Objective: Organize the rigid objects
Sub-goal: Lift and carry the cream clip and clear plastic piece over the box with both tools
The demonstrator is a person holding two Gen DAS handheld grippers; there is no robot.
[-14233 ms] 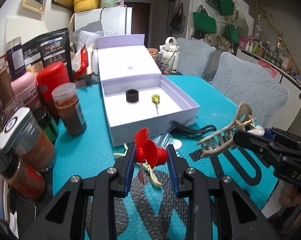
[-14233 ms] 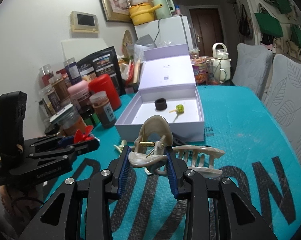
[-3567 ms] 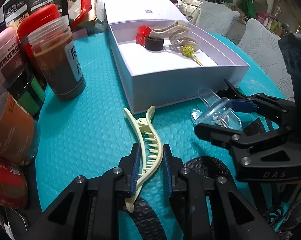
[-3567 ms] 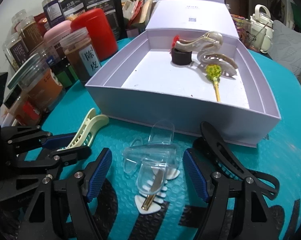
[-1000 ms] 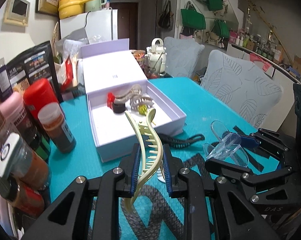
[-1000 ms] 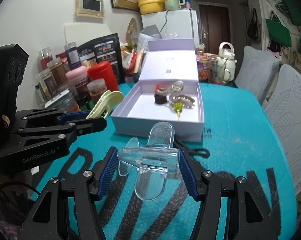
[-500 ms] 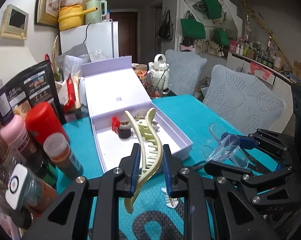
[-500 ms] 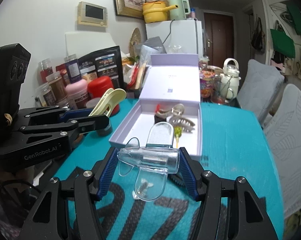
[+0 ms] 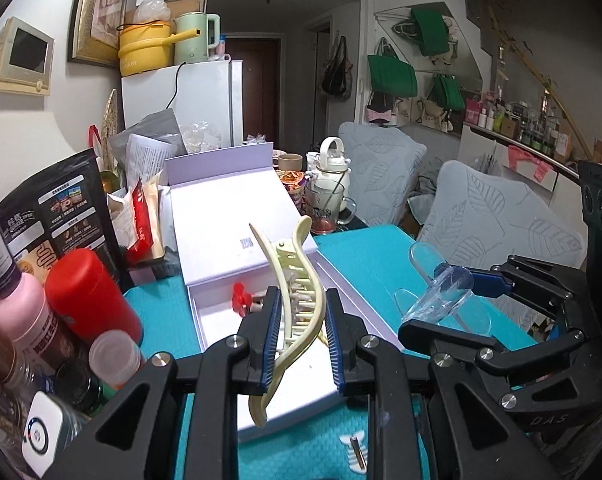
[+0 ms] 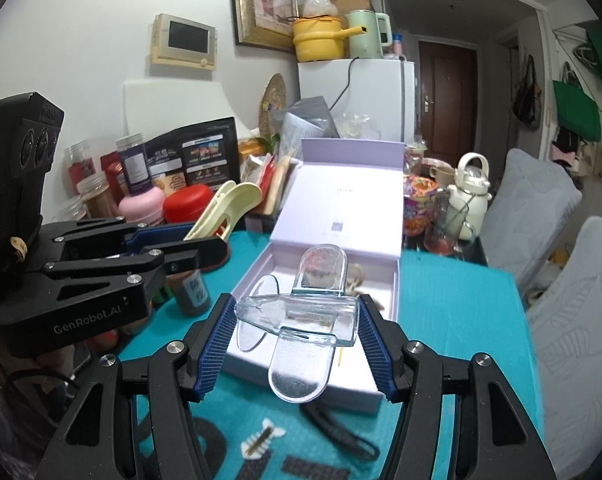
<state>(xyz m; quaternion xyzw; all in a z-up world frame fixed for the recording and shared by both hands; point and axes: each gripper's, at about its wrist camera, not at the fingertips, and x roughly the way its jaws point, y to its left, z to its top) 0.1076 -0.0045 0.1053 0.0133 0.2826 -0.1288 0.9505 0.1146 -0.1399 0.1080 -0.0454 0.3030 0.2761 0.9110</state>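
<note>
My left gripper [image 9: 300, 338] is shut on a long cream hair clip [image 9: 293, 280], held upright above the near end of the open lilac box [image 9: 221, 324]. To its right my right gripper [image 10: 295, 344] is shut on a clear plastic claw clip [image 10: 301, 320], also raised in front of the lilac box [image 10: 395, 280]. Inside the box lie a red clip [image 9: 241, 298] and a beige claw clip [image 10: 357, 276], partly hidden behind the held clips. The cream hair clip [image 10: 227, 204] and the left gripper [image 10: 197, 246] show at left in the right wrist view.
Jars and bottles, among them a red canister [image 9: 85, 296] and a pink bottle [image 9: 25, 320], crowd the table's left side. A fishbone clip [image 10: 261, 442] and a black clip [image 10: 337, 428] lie on the teal mat [image 10: 453, 320] before the box. A kettle [image 10: 471, 192] and chairs stand behind.
Both grippers have risen and moved toward the box with their clips still held; the box now sits lower and closer in both views.
</note>
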